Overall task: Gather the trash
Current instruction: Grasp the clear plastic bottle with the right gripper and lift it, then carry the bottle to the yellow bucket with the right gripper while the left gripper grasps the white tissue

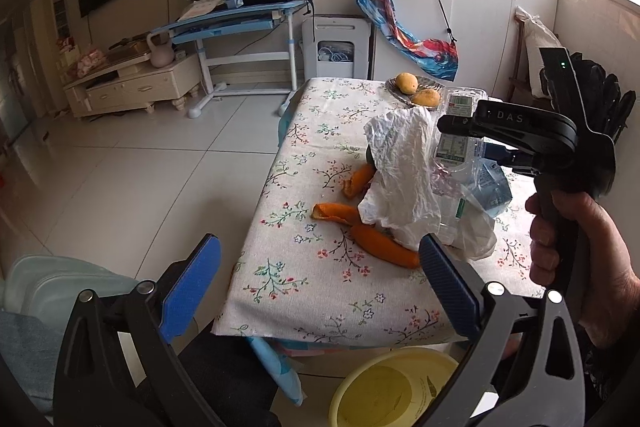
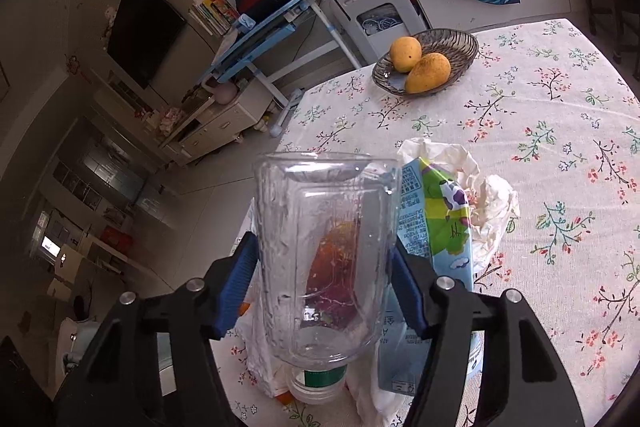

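Living room, tiled floor, and a floral-cloth tabletop (image 2: 540,115) strewn with rubbish. Right tongs (image 2: 324,283) are clamped on a clear plastic bottle (image 2: 324,247), blue pads (image 2: 240,283) pressing both its sides, cap end toward the camera. Just beside it lies a milk carton (image 2: 436,223) on crumpled white paper (image 2: 492,203). Left tongs (image 1: 320,287) hang wide apart with nothing between them, over the tabletop's near edge. Orange peels (image 1: 384,243) lie by the paper; beyond, a bowl of mangoes (image 2: 424,67). Below the edge sits a yellow basin (image 1: 384,391).
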### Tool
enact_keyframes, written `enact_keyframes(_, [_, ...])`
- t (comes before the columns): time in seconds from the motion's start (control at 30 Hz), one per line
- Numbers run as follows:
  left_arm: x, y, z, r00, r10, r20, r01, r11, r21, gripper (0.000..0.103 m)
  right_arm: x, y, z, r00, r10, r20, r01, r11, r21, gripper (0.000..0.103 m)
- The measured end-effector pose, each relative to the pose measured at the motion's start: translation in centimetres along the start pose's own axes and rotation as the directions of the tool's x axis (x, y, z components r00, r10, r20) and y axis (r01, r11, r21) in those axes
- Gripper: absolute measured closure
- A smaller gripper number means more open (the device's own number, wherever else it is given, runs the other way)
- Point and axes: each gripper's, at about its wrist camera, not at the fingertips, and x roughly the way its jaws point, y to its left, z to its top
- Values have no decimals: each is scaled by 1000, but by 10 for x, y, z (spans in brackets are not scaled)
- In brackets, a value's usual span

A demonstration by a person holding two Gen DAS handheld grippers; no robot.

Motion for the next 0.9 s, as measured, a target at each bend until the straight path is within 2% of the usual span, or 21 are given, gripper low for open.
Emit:
enact_keyframes(0.17, [25,-19,19,999,-34,9,34,999,27,7,-38,6,1,997,13,78,-11,1000,-21,42])
enact_keyframes(0.37, [73,-57,36,999,-23,-25,26,992,124,7,-93,7,-6,981,18,192,-11,999,-34,45])
enact_keyframes(0.53, [104,-87,44,999,12,-37,-3,974,228,8,-102,-5,-11,975,26,220,-28,1000,4,47])
enact_keyframes(0.57, [109,-92,45,999,17,-41,-6,970,243,11,-101,-8,-11,976,27,218,-30,1000,8,47])
enact_keyframes(0.6, [115,-95,46,999,18,-48,-6,968,251,15,-101,-10,-11,976,30,217,-34,999,15,47])
enact_keyframes(0.67, [127,-96,49,997,4,-83,17,970,243,39,-101,-12,-13,976,34,215,-40,999,24,47])
enact_keyframes(0.7, [132,-94,50,995,-14,-103,37,974,225,46,-104,-13,-13,976,37,214,-44,999,27,47])
enact_keyframes(0.77, [141,-88,52,988,-59,-146,86,979,186,80,-105,-15,-12,976,43,214,-51,998,34,47])
enact_keyframes(0.87, [137,-77,54,981,-132,-141,151,980,131,96,-108,-16,-12,975,49,219,-59,997,41,47])
enact_keyframes(0.9, [130,-73,56,980,-156,-125,171,978,117,98,-111,-14,-12,974,52,222,-63,997,43,47])
